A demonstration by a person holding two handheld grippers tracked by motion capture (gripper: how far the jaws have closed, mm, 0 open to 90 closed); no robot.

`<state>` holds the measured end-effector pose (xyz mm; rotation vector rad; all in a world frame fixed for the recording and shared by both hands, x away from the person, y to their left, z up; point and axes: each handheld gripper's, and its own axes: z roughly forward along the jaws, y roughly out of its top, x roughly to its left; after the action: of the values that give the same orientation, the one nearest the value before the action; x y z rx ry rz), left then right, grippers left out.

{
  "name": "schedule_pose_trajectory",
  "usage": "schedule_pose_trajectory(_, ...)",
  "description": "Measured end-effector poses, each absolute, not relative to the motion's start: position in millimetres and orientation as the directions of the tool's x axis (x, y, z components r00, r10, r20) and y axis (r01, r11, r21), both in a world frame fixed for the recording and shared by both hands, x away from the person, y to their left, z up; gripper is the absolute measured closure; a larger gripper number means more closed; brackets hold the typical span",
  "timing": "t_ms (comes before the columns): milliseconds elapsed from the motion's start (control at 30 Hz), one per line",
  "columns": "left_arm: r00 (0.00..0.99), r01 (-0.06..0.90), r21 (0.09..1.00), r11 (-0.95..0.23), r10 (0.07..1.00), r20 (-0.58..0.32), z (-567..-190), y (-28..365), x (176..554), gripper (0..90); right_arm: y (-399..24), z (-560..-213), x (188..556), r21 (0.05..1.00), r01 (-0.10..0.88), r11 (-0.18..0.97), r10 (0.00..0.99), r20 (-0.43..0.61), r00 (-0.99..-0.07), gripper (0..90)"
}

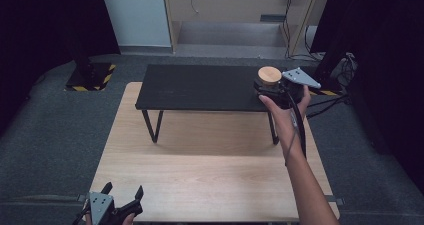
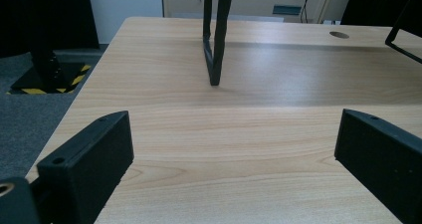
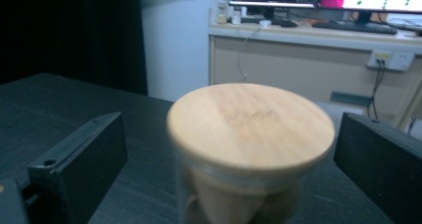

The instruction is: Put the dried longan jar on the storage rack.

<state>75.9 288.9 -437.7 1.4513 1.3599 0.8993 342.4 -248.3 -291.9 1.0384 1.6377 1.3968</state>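
We see a black shelf (image 1: 200, 87) on our table (image 1: 210, 180); a jar (image 1: 269, 80) sits at its three o'clock end.

Clear jar (image 3: 244, 184) w/ round wooden lid (image 3: 250, 123), upright on black shelf (image 1: 200, 87).

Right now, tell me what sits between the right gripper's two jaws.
A glass jar with a round wooden lid stands on the black shelf between the open right gripper, untouched by its jaws, in the right gripper view.
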Motion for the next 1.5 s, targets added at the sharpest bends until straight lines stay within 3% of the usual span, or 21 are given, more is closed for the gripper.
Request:
schedule_pose_trajectory(767,0.142,0.318,0.948,0.030,0.987,-0.079,-438,285,75,0.7,-273,-337,278,0.998,0.030,0.054,0.887,-0.034,-0.460,0.9)
schedule_pose_trajectory(1500,0.146,0.313,0.949,0.020,0.987,-0.069,-436,282,85,0.7,-288,-399,185,0.999,0.023,0.036,0.879,-0.021,-0.475,0.9)
